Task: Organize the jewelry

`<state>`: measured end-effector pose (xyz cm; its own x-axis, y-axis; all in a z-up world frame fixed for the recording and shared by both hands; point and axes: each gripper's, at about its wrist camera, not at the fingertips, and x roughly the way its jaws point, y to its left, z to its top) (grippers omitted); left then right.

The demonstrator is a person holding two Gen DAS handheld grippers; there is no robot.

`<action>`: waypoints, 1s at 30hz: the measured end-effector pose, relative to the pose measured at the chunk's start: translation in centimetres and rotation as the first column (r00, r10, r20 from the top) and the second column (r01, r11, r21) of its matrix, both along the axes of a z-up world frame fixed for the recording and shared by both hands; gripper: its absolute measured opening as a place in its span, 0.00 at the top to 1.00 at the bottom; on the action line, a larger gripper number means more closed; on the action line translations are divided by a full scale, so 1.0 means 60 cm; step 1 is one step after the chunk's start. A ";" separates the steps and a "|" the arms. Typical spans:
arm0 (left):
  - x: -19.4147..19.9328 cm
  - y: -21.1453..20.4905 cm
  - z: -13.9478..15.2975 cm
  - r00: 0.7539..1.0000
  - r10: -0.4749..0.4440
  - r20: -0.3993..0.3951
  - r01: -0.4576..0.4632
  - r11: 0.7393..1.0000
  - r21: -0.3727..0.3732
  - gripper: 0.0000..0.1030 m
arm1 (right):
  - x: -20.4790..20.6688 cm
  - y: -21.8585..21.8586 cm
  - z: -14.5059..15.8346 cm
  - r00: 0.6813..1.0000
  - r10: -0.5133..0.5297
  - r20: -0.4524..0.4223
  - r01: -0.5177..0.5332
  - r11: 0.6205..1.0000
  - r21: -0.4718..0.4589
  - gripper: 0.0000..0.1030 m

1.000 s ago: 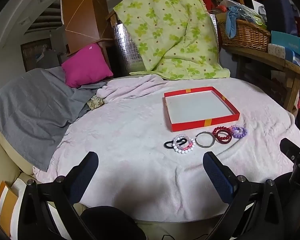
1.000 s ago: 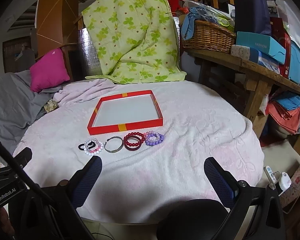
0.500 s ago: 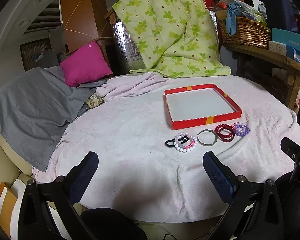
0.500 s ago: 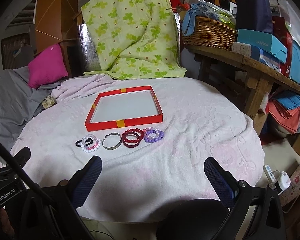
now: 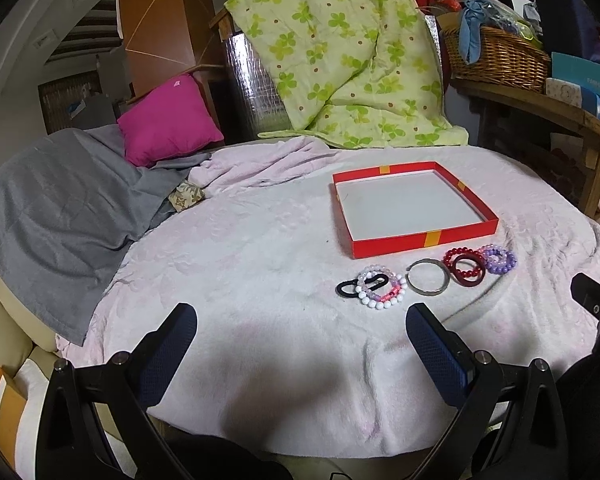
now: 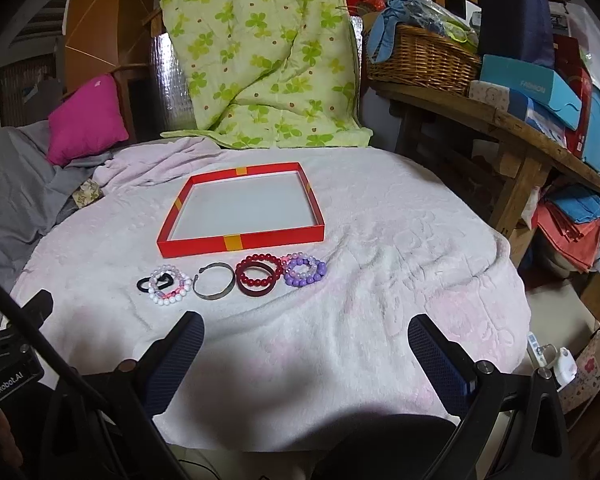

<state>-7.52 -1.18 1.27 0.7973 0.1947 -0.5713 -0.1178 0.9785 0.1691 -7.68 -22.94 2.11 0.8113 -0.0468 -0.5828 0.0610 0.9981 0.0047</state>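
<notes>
A row of jewelry runs left to right across the middle of the right wrist view, its long axis parallel to the near wall of the red box (image 6: 240, 242) just behind it. At the left end sits a black hair tie (image 6: 143, 284) tangled with a white bead bracelet (image 6: 171, 286) that shows some pink beads too; next comes a plain silver bangle (image 6: 214, 287), open at its upper left, then a dark red bangle (image 6: 256, 285) lying over a red bead bracelet (image 6: 262, 264), and at the right end a purple bead bracelet (image 6: 305, 274) touching its red neighbour. The box is shallow and square, glossy red card with yellow tape marks on its walls, and its pale floor holds nothing, every piece lying outside on the fuzzy pink blanket (image 6: 380, 300). The right gripper (image 6: 306, 354) hovers low in the frame with its blue textured fingers spread wide, nothing between them, aimed just right of the row. In the left wrist view the left gripper (image 5: 300, 344) is spread wide as well, empty, with the row of pieces (image 5: 426, 276) ahead and to its right and the box (image 5: 420, 240) beyond. At the top of the frame hangs a quilted green floral comforter (image 6: 260, 60); a wicker basket (image 6: 420, 60) stuffed with cloth sits on a wooden shelf (image 6: 500, 120) at upper right, and a magenta pillow (image 5: 168, 118) rests on a grey throw (image 5: 52, 208) at the left.
</notes>
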 end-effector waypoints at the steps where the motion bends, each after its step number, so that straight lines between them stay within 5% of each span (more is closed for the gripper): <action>1: 0.007 0.002 -0.004 1.000 -0.004 -0.008 0.004 1.000 -0.004 0.00 | 0.008 -0.003 -0.003 1.000 0.001 -0.010 -0.001 1.000 0.009 0.00; 8: 0.070 0.035 -0.055 0.996 -0.031 -0.082 0.029 0.999 -0.021 0.00 | 0.070 -0.038 -0.039 0.992 0.087 -0.092 -0.078 0.993 0.092 0.00; 13: 0.120 0.049 -0.084 0.991 -0.062 -0.121 0.055 0.997 -0.061 0.00 | 0.139 -0.068 -0.072 0.973 0.186 -0.136 -0.146 0.955 0.258 0.00; 16: 0.156 0.054 -0.099 0.987 -0.077 -0.139 0.067 0.995 -0.073 0.00 | 0.180 -0.063 -0.095 0.951 0.232 -0.203 -0.160 0.934 0.319 0.08; 20: 0.202 0.073 -0.124 0.985 -0.060 -0.160 0.045 0.995 -0.094 0.00 | 0.217 -0.041 -0.115 0.928 0.284 -0.241 -0.199 0.925 0.325 0.24; 26: 0.235 0.094 -0.155 0.973 -0.051 -0.225 0.005 0.980 -0.200 0.00 | 0.259 0.007 -0.147 0.888 0.329 -0.320 -0.232 0.924 0.305 0.25; 30: 0.240 0.077 -0.150 0.976 -0.072 -0.205 0.035 0.984 -0.177 0.00 | 0.281 0.030 -0.171 0.873 0.290 -0.391 -0.212 0.949 0.232 0.25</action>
<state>6.85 3.46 -7.76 0.6624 0.0399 -0.7481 -0.0443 0.9989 0.0141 9.16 -21.13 -8.13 0.4627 0.2609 -0.8472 -0.1559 0.9648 0.2120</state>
